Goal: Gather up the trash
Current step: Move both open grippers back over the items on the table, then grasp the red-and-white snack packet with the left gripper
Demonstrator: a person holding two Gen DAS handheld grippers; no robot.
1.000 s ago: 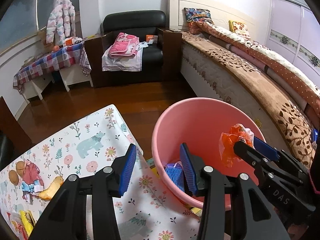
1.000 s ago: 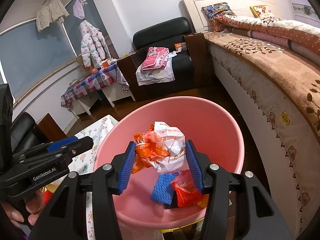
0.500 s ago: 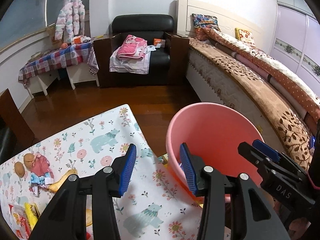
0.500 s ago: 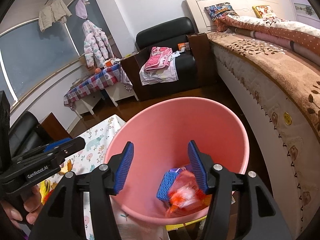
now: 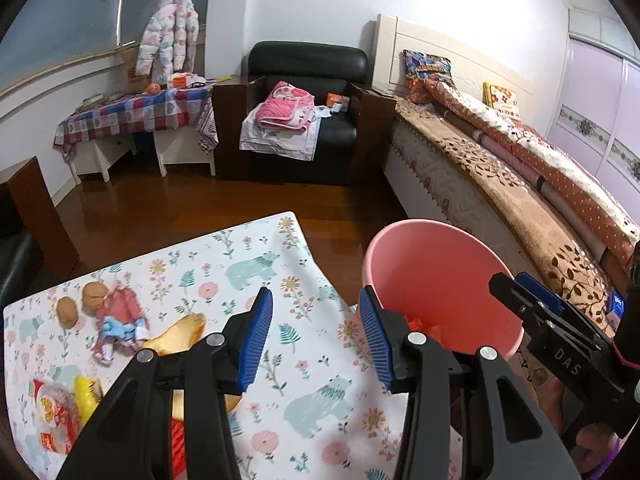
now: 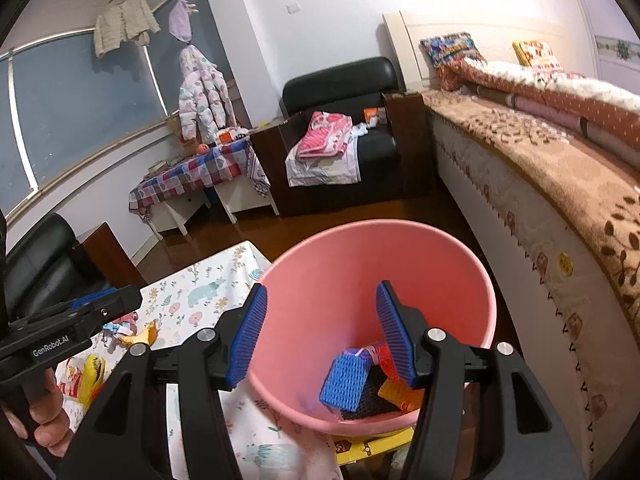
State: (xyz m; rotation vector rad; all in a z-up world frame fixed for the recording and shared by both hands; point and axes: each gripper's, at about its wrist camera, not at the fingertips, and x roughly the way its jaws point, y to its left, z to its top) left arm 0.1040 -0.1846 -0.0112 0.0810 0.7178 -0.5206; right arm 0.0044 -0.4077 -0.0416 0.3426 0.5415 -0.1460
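Trash of several kinds lies in two places: some sits at the bottom of the round pink plastic bin [image 6: 372, 272], and more is scattered on the white tablecloth printed with bears and flowers [image 5: 256, 268]. Inside the bin are a blue mesh-textured packet [image 6: 346, 380], a red-orange crumpled wrapper [image 6: 384, 360], and a yellow-orange piece [image 6: 398, 394] resting on something black. The right gripper [image 6: 318, 328] hangs over the bin's mouth with its blue ribbed pads spread wide and nothing between them. The left gripper [image 5: 316, 338] hovers above the table's near edge, just beside the bin's rim, its jaws likewise released and empty. On the cloth to the left lie two brown nut-like lumps [image 5: 66, 312], a pink and blue crumpled wrapper [image 5: 118, 320], a curled yellow peel [image 5: 180, 332], a bright yellow wrapper [image 5: 86, 398] and a red and white snack packet [image 5: 50, 416]. Under the bin's near side a flat yellow printed sheet [image 6: 372, 442] shows in the right wrist view. Beyond the table are a dark wooden floor [image 5: 200, 208], a black leather armchair [image 5: 308, 60] piled with pink folded clothing [image 5: 284, 110], and a long bed with a brown leaf-patterned cover [image 5: 500, 184].
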